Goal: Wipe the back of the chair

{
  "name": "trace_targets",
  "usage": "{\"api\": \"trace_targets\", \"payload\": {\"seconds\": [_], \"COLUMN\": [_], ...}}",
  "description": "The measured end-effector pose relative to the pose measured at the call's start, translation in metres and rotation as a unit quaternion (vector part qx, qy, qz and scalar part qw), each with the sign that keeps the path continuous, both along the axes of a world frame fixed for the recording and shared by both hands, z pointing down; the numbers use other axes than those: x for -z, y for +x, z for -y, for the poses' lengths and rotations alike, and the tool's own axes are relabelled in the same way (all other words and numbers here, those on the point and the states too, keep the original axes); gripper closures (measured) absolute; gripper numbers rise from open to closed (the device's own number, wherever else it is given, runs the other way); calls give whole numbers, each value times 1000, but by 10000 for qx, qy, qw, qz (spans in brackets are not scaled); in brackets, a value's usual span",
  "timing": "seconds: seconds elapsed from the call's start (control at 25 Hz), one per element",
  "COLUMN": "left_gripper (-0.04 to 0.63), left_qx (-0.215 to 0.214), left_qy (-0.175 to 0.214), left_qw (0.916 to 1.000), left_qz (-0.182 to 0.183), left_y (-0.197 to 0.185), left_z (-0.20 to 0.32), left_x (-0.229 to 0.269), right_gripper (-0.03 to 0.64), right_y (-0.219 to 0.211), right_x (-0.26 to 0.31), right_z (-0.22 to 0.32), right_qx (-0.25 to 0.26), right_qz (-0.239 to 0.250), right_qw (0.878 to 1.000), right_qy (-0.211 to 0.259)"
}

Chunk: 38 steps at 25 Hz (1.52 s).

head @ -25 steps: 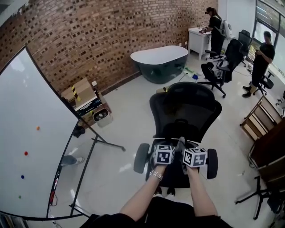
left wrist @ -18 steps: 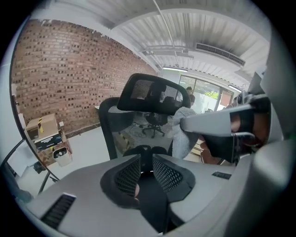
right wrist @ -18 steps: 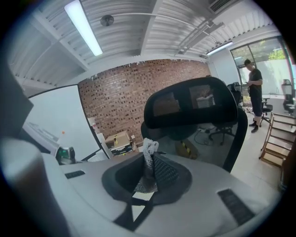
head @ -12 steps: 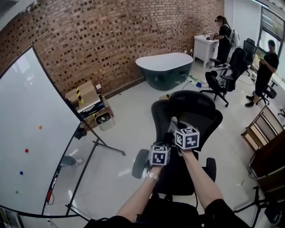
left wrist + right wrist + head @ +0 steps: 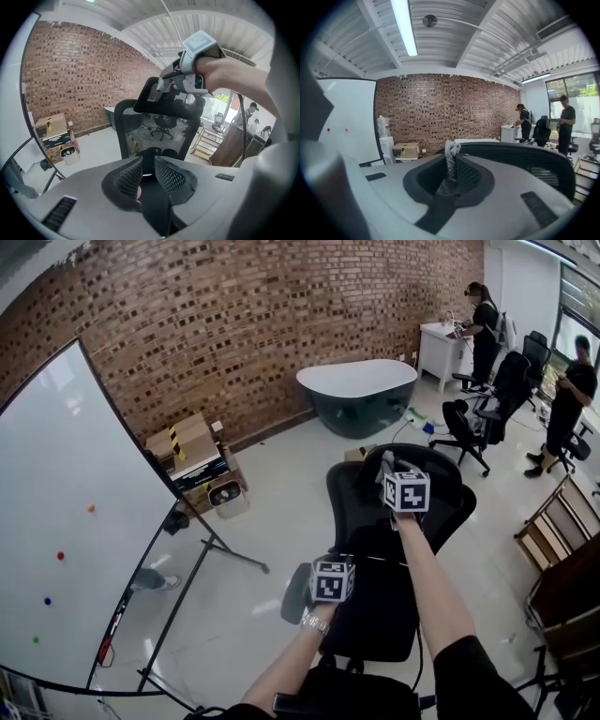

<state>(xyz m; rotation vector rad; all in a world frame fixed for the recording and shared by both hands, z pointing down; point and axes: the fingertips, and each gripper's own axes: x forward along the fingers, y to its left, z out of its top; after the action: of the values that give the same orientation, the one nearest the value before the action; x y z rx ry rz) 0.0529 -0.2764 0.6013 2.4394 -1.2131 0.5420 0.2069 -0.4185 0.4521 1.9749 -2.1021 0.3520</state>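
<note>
Grey-and-white woven cloth (image 5: 452, 150) stands pinched upright between the jaws of the right claw (image 5: 450, 162). The jaws are closed tight on it, and the rag's end pokes up past the tips. Just beyond the tips, across the right half of the right gripper view, runs the curved black top edge of the headrest (image 5: 515, 151).

In the head view this claw sits right of centre in the upper half, at the top of the black mesh office chair (image 5: 441, 507), with the arm stretched forward. The left gripper view shows it from below, in the upper middle of the frame, meeting the headrest's upper edge.

The left claw (image 5: 147, 165) has its jaws only narrowly apart, with nothing between them. Through the gap shows the dark spine of the chair back, which fills the centre of that view. In the head view this claw is held low in the lower centre, just beside the chair's grey armrest (image 5: 293, 594).

Around the chair is a pale glossy floor (image 5: 272, 493). A large whiteboard on a black stand (image 5: 56, 521) fills the left of the frame, and a red brick wall (image 5: 234, 324) spans the top. Cardboard boxes (image 5: 183, 442) lie at the foot of the wall. An oval dark tub with a white rim (image 5: 356, 395) stands upper centre. Two people in black (image 5: 486, 320) are at the upper right, among other black office chairs (image 5: 469, 423).
</note>
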Motion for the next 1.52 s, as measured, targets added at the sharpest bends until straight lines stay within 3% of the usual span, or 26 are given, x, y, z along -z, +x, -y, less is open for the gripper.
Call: {"api": "trace_targets", "payload": {"seconds": [0.16, 0.28, 0.44, 0.52, 0.64, 0.8, 0.92, 1.04, 1.28, 1.52], "left_gripper": [515, 515, 515, 515, 515, 515, 515, 515, 515, 515], "left_qx": [-107, -186, -236, -184, -63, 13, 111, 195, 247, 49], "left_qy": [-7, -62, 80, -20, -70, -35, -13, -13, -1, 18], "left_qw": [9999, 9997, 9996, 9998, 10000, 10000, 9999, 9998, 9997, 10000], "left_qz": [-75, -117, -151, -118, 12, 48, 55, 74, 85, 40], "left_y": [4, 14, 23, 20, 14, 13, 2, -5, -14, 10], "left_z": [3, 2, 4, 6, 8, 9, 7, 6, 7, 9], "left_x": [3, 4, 14, 7, 2, 6, 7, 6, 4, 1], "right_gripper": [565, 566, 569, 571, 569, 570, 569, 570, 570, 570], "right_y": [103, 168, 196, 169, 85, -20, -64, -74, 12, 131], "right_x": [5, 9, 13, 17, 24, 5, -18, -26, -31, -34], "right_z": [-28, -68, -96, -90, -60, -18, -2, 4, -14, -76], "right_qx": [-939, -1341, -1582, -1404, -689, 97, 378, 473, -382, -1545], "right_qz": [-202, -352, -616, -544, -269, -99, -231, -121, -642, -953], "right_qw": [9954, 9903, 9854, 9886, 9971, 9999, 9988, 9984, 9968, 9826], "right_qy": [-45, -87, -96, -12, 195, 20, -218, -282, -272, -396]}}
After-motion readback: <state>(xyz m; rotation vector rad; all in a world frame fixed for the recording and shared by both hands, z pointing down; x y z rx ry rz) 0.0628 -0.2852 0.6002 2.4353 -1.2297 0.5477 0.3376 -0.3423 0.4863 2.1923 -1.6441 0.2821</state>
